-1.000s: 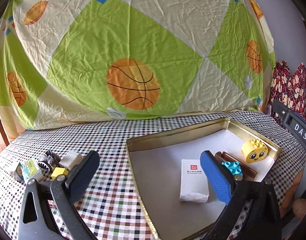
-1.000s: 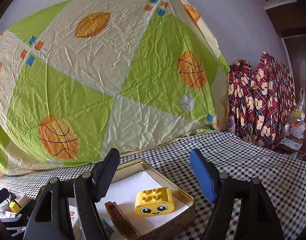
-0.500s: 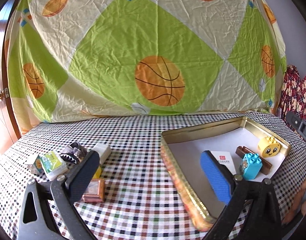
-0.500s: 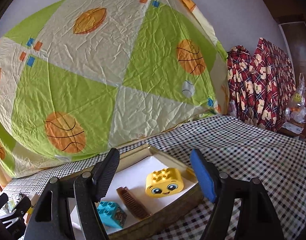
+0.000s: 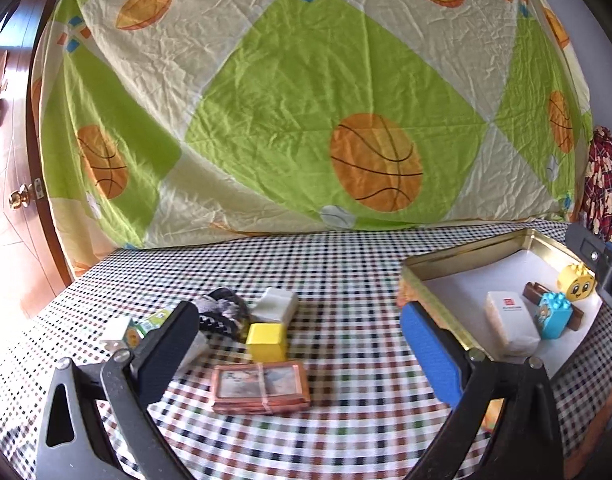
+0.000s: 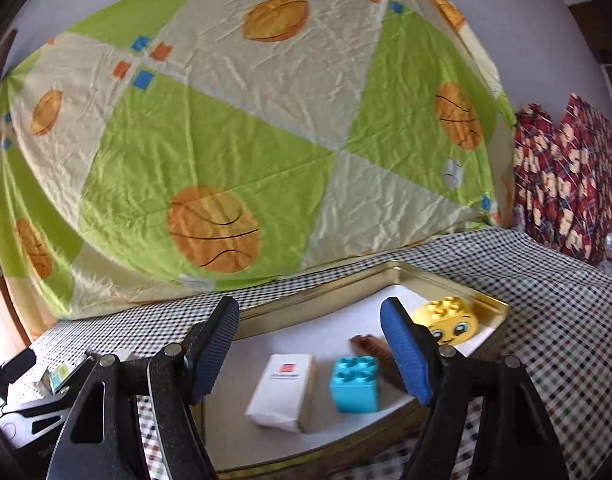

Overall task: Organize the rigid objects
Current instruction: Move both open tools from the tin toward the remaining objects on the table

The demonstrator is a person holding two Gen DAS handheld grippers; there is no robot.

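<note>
A gold tin tray (image 5: 461,254) (image 6: 306,306) on the checked table holds a white tissue pack (image 5: 509,326) (image 6: 284,390), a blue brick (image 5: 553,314) (image 6: 355,382), a brown comb (image 6: 381,358) and a yellow face brick (image 5: 577,282) (image 6: 445,324). Left of the tray lie a yellow cube (image 5: 266,340), a banded card stack (image 5: 260,386), a white block (image 5: 276,304), a dark toothed item (image 5: 222,312) and small boxes (image 5: 126,330). My left gripper (image 5: 298,344) is open over the card stack. My right gripper (image 6: 309,344) is open above the tray's near side, holding nothing.
A green and cream basketball-print sheet (image 5: 306,120) hangs behind the table. A wooden door with a knob (image 5: 20,198) stands at far left. Red patterned cloth (image 6: 565,172) hangs at right. The left gripper's body (image 6: 30,396) shows at the right wrist view's lower left.
Both views have swung left. The loose items have come to the middle of the left view, the tray has slid to its right edge. The tissue pack and blue brick came into the right view.
</note>
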